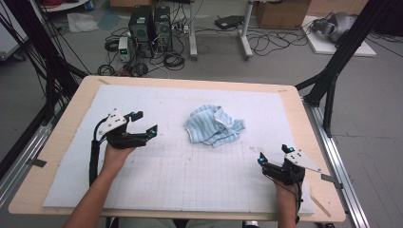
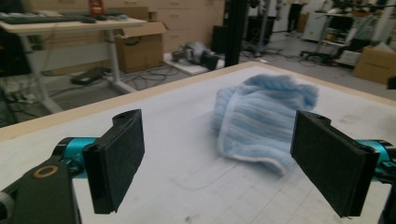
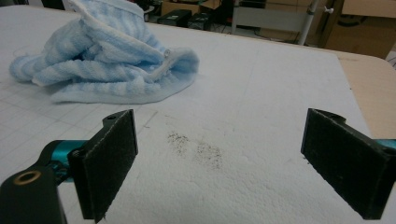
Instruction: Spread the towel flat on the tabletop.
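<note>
Lying crumpled near the middle of the white padded table (image 1: 142, 190), the light-blue striped terry towel (image 1: 215, 126) looks soft, light and floppy; a raised hem edge seems the best grip. Left tool (image 1: 142, 122) and right tool (image 1: 274, 155) gape wide, empty.

Towel (image 1: 215, 125) between tools, on mat (image 1: 142, 95)

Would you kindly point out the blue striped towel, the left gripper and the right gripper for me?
blue striped towel (image 1: 214, 126): high view, middle of the crumpled heap.
left gripper (image 1: 144, 122): high view, midway between its open fingertips.
right gripper (image 1: 273, 155): high view, midway between its open fingertips.
</note>
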The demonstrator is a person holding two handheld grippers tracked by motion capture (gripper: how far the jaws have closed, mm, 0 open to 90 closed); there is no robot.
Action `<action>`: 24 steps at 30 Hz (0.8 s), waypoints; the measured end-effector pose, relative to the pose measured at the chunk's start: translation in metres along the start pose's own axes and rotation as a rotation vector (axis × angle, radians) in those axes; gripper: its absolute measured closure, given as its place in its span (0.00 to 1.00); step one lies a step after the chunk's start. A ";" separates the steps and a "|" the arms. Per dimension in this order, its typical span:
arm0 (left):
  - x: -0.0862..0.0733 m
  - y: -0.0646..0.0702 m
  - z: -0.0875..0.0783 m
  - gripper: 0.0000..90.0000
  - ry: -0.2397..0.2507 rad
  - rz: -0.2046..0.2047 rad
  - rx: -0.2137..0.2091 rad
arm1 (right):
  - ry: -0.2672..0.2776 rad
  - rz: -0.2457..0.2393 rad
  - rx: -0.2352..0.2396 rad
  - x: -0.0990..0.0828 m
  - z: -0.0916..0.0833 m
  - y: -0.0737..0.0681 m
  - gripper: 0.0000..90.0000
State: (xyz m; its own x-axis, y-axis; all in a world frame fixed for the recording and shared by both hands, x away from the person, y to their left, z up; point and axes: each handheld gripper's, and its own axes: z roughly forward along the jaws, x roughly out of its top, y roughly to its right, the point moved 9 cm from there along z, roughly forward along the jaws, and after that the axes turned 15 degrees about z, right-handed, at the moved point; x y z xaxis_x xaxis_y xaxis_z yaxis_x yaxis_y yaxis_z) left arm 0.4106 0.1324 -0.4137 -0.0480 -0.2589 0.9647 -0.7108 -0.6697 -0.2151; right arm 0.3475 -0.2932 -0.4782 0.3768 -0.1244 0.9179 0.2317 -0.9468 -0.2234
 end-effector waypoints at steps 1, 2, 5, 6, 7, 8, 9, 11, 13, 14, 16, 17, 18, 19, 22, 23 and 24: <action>0.007 0.004 0.010 0.20 0.003 -0.002 -0.028 | -0.002 0.001 0.001 0.000 0.000 0.000 0.11; 0.010 0.007 0.014 0.20 0.002 -0.004 -0.047 | -0.002 0.001 0.001 0.000 0.000 0.000 0.11; 0.018 0.013 0.028 0.20 -0.001 0.009 -0.074 | 0.000 -0.003 0.001 0.000 0.000 0.000 0.11; 0.018 0.013 0.028 0.19 -0.001 0.009 -0.074 | 0.000 -0.003 0.001 0.000 0.000 0.000 0.11; 0.022 0.017 0.034 0.19 0.001 0.012 -0.089 | -0.002 -0.005 0.000 0.000 0.000 0.000 0.11; 0.022 0.017 0.034 0.19 0.001 0.012 -0.089 | -0.001 -0.004 0.000 0.000 0.000 0.000 0.11; 0.025 0.018 0.037 0.19 0.004 0.014 -0.095 | -0.002 -0.003 0.000 0.000 0.000 0.000 0.11; 0.028 0.020 0.041 0.19 0.009 0.016 -0.105 | -0.002 -0.003 0.001 0.000 0.000 0.000 0.11; 0.031 0.022 0.046 0.19 0.004 0.020 -0.116 | -0.002 -0.003 0.000 0.000 0.000 0.000 0.11; 0.032 0.024 0.050 0.19 0.001 0.016 -0.126 | -0.002 -0.004 0.000 0.000 0.000 0.000 0.11; 0.032 0.025 0.053 0.19 -0.005 0.017 -0.130 | -0.001 -0.006 -0.001 0.000 0.000 0.000 0.11; 0.032 0.027 0.056 0.19 -0.007 0.018 -0.136 | 0.001 -0.007 0.001 0.000 0.001 0.000 0.11; 0.033 0.028 0.059 0.19 -0.009 0.019 -0.143 | 0.002 -0.012 0.001 0.000 0.001 0.000 0.11; 0.033 0.029 0.061 0.19 -0.013 0.021 -0.144 | 0.002 -0.012 0.001 0.000 0.001 0.000 0.11; 0.033 0.032 0.070 0.20 -0.024 0.030 -0.149 | 0.002 -0.009 0.001 0.000 0.001 0.000 0.11; 0.032 0.033 0.073 0.20 -0.031 0.030 -0.153 | 0.002 -0.010 0.002 0.000 0.001 0.000 0.11; 0.032 0.035 0.077 0.20 -0.036 0.033 -0.161 | 0.002 -0.008 0.001 0.000 0.001 0.000 0.11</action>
State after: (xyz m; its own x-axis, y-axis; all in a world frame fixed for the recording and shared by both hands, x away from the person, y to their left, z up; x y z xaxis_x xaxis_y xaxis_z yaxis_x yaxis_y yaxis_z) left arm 0.4385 0.0468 -0.4023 -0.0497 -0.3059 0.9508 -0.8126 -0.5411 -0.2165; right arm 0.3485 -0.2928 -0.4782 0.3734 -0.1169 0.9203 0.2358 -0.9475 -0.2160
